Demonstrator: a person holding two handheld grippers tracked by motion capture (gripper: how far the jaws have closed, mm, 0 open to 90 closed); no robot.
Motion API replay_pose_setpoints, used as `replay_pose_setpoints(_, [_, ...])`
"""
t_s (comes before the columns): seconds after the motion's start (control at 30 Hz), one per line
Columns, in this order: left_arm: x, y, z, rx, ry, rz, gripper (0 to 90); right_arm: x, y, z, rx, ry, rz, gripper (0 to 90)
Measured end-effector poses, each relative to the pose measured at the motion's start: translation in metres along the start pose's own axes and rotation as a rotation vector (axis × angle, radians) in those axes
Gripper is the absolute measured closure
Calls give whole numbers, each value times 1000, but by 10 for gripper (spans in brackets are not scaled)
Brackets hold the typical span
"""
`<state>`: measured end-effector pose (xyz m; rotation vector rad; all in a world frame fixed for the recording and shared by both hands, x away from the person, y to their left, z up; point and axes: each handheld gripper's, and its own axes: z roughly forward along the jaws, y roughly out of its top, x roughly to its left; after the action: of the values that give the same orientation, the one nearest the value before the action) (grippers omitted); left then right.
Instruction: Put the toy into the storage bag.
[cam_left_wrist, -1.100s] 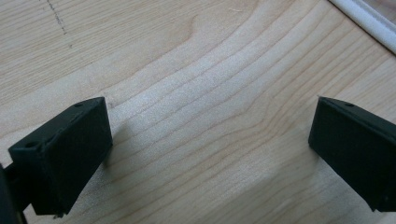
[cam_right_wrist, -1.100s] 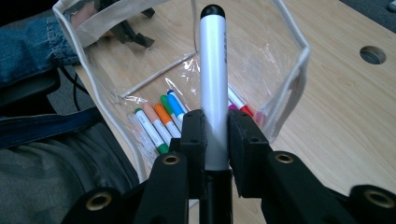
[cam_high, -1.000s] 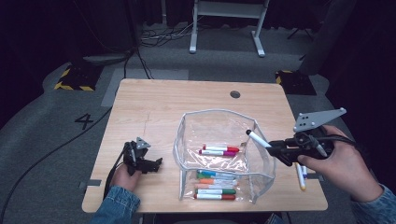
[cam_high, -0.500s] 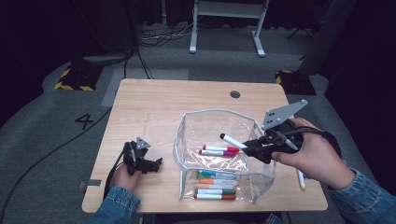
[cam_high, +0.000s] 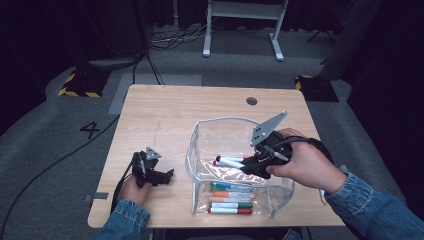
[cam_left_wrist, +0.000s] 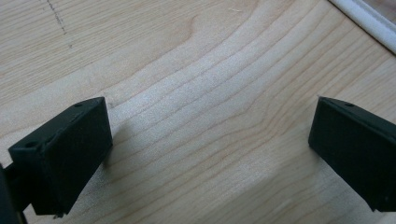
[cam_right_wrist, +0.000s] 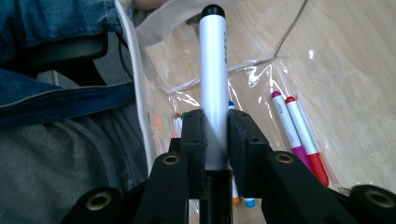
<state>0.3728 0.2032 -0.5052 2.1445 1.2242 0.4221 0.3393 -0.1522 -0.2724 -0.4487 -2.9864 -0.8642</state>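
Two claws: right claw (cam_right_wrist: 215, 140) clenched on white marker (cam_right_wrist: 213, 84) above clear pouch (cam_high: 200, 135), lower gently before letting go; left claw (cam_left_wrist: 210, 140) released.

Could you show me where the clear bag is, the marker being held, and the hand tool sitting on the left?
Bag (cam_high: 227, 120): high view, far white rim.
Held marker (cam_right_wrist: 213, 70): right gripper view, white barrel.
Left gripper (cam_high: 167, 175): high view, between its open jaws.
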Motion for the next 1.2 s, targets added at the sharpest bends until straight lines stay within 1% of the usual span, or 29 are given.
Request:
replay_pose_setpoints(0.07, [0, 0, 0, 0, 0, 0, 0, -1, 0, 6, 15, 2, -7, 769])
replay_pose_setpoints(0.17, [0, 0, 0, -2, 1, 2, 0, -2, 1, 15, 27, 26, -14, 769])
replay_pose_setpoints(0.37, [0, 0, 0, 0, 0, 1, 0, -5, 1, 35, 77, 54, -17, 769])
replay_pose_setpoints(0.47, [0, 0, 0, 0, 0, 1, 0, -7, 0, 46, 99, 76, -22, 769])
replay_pose_setpoints(0.53, [0, 0, 0, 1, 0, 0, 0, -8, -1, 53, 118, 90, -22, 769])
replay_pose_setpoints(0.6, [0, 0, 0, 1, 0, 0, 0, -9, -3, 62, 149, 106, -22, 769])
replay_pose_setpoints(0.8, [0, 0, 0, -1, 1, 3, 0, -13, -7, 85, 221, 157, -36, 769])
replay_pose_setpoints(0.87, [0, 0, 0, 0, 0, 1, 0, -15, -8, 93, 244, 173, -28, 769])
replay_pose_setpoints(1.0, [0, 0, 0, 0, 0, 1, 0, -17, -12, 105, 283, 202, -39, 769])
replay_pose_setpoints(1.03, [0, 0, 0, 0, 0, 1, 0, -18, -13, 109, 295, 211, -35, 769])
replay_pose_setpoints(1.13, [0, 0, 0, -2, 0, 3, 0, -20, -15, 116, 316, 224, -44, 769])
replay_pose_setpoints(1.2, [0, 0, 0, -1, 0, 3, 0, -20, -15, 120, 330, 227, -34, 769])
